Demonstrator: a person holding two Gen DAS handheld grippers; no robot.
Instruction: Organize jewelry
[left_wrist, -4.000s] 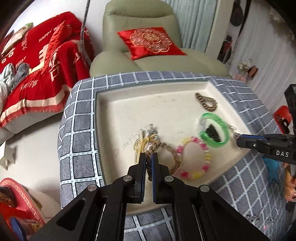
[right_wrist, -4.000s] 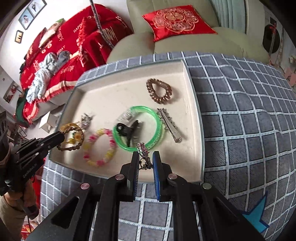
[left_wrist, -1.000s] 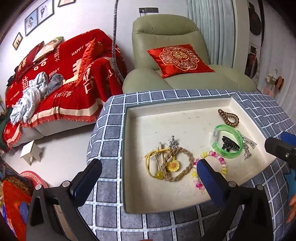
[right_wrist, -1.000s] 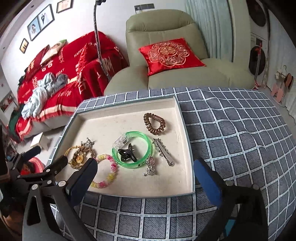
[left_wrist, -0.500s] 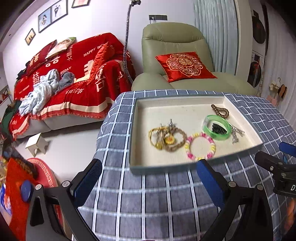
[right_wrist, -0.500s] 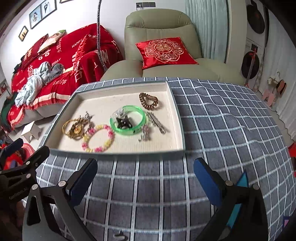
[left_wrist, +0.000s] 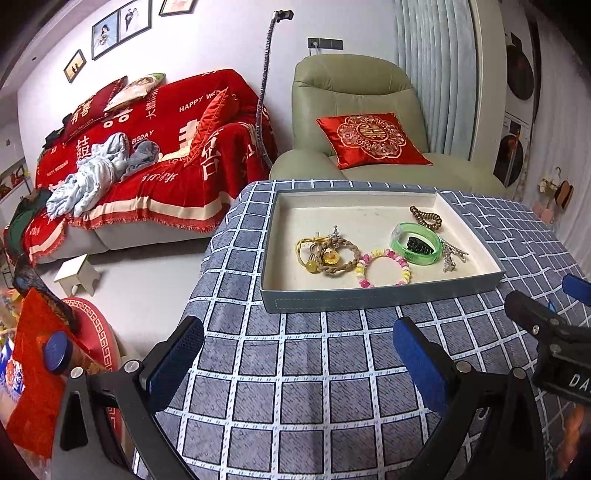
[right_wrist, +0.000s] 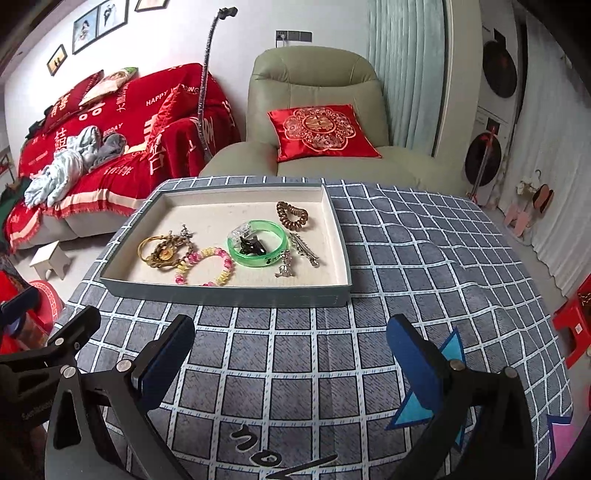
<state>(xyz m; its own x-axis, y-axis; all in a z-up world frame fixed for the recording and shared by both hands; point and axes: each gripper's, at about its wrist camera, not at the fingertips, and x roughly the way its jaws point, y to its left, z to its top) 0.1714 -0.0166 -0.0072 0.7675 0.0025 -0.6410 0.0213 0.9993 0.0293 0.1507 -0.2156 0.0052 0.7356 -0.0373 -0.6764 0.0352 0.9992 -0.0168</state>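
**Materials and finishes on the table and in the tray**

The tablecloth (right_wrist: 388, 266) is a coarse woven cloth, matt, grey with a white grid. The tray (right_wrist: 229, 295) has matt grey-blue outer walls that look like card, and a pale, slightly flecked lining. Near its right edge the green bangle (right_wrist: 258, 254) is glossy translucent plastic, and the black claw clip (right_wrist: 252, 245) inside it shines like hard plastic. The hair clip (right_wrist: 304, 249) beside it gleams as bright metal. The braided band (left_wrist: 343, 258) near the left edge looks like matt cord. The gripper pads (right_wrist: 410, 354) are dull blue.
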